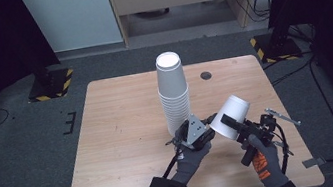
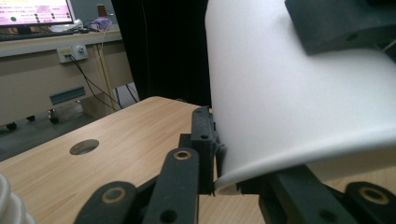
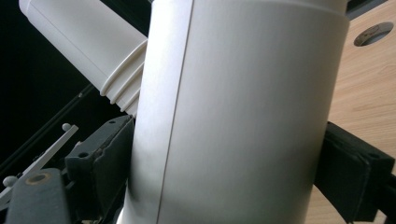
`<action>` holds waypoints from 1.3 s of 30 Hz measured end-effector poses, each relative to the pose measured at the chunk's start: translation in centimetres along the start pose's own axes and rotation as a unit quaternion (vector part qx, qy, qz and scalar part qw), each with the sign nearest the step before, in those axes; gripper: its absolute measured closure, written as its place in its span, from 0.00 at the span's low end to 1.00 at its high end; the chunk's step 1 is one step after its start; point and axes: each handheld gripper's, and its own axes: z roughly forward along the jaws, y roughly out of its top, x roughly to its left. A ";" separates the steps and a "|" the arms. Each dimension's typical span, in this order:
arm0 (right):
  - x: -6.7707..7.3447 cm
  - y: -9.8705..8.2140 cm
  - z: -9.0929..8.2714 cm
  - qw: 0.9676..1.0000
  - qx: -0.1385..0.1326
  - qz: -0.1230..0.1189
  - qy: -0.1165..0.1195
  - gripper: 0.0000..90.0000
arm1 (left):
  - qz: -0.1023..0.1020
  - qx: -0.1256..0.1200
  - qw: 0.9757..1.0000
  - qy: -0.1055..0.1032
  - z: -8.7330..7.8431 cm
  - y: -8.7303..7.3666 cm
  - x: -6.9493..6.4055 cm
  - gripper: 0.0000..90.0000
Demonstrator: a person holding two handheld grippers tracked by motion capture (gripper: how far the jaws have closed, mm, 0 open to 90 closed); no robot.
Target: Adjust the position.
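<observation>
A tall stack of white paper cups (image 1: 172, 87) stands upside down at the middle of the wooden table (image 1: 120, 131). To its right a single white cup (image 1: 231, 116) hangs tilted above the table. My right gripper (image 1: 234, 125) is shut on that cup's wall. In the right gripper view the cup (image 3: 243, 116) sits between both pads of the right gripper (image 3: 233, 163), with the stack (image 3: 88, 46) behind. My left gripper (image 1: 210, 126) pinches the cup's rim. In the left gripper view the left gripper (image 2: 229, 179) is shut on the edge of the cup (image 2: 289, 93).
A round cable hole (image 1: 206, 75) lies in the table behind the stack. Two stands with yellow-and-black bases (image 1: 51, 84) flank the table's far corners on the floor. A cabinet and cables sit at the back. Bare wood spans the table's left half.
</observation>
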 end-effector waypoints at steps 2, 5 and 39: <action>-0.1 -0.1 0.1 1.000 0.006 0.007 0.001 0.16 | 0.001 -0.001 1.000 0.002 0.1 0.0 0.0 0.85; -0.1 -0.2 0.2 1.000 0.010 0.012 0.004 0.16 | 0.002 -0.001 1.000 0.004 0.2 0.0 0.0 0.85; -0.3 0.8 -0.2 1.000 -0.010 -0.013 0.010 0.05 | 0.013 0.025 0.999 -0.018 -2.3 1.3 0.1 0.95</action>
